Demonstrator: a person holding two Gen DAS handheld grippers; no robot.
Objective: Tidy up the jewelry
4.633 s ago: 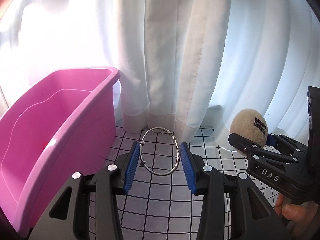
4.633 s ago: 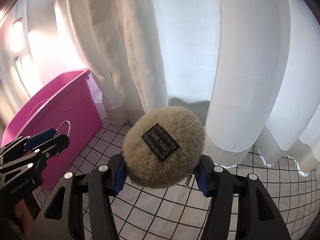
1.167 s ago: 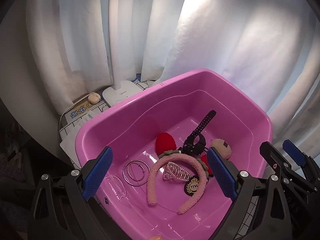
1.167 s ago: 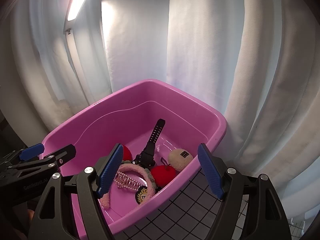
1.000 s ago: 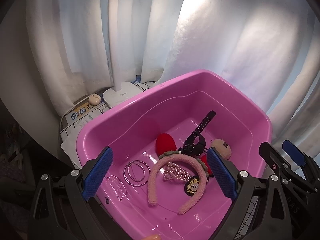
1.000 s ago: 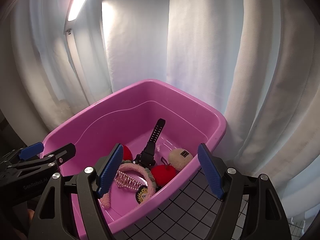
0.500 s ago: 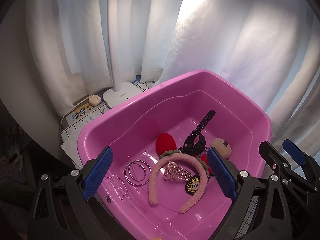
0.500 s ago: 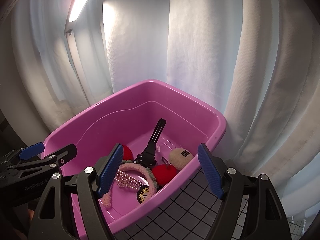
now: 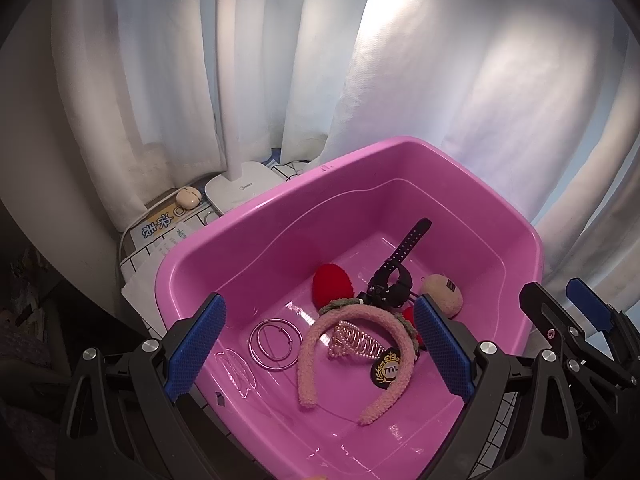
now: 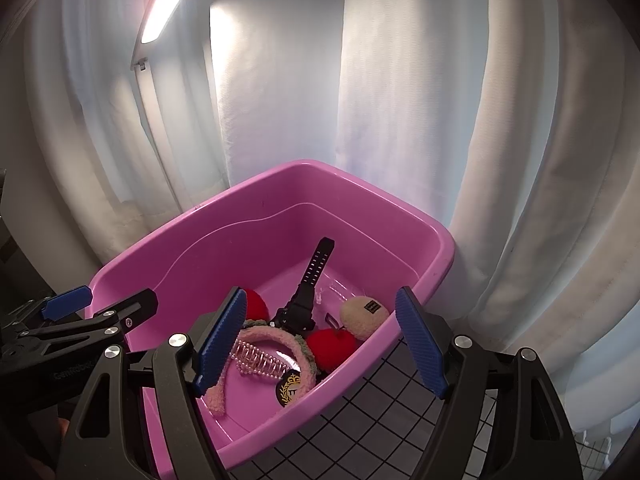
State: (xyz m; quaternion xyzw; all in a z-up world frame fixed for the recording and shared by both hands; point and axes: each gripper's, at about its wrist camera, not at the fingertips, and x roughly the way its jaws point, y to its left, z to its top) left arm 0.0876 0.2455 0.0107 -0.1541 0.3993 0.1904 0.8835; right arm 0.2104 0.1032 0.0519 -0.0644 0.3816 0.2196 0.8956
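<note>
The left hand-held gripper (image 9: pixel 318 346) hovers spread and empty over the pink bin (image 9: pixel 408 148); the silver bangle (image 9: pixel 275 343) lies just ahead. The right hand-held gripper (image 10: pixel 320 342), likewise apart, faces the beige pompom (image 10: pixel 362 316) inside. Deposit looks done; next, fetch remaining jewelry.

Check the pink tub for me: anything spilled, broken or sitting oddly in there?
Nothing stands out. The silver bangle, pink headband, black watch and beige pom-pom all lie loose inside the pink tub.

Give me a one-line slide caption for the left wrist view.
Open left gripper above pink tub holding bangle, headband, watch.
</note>
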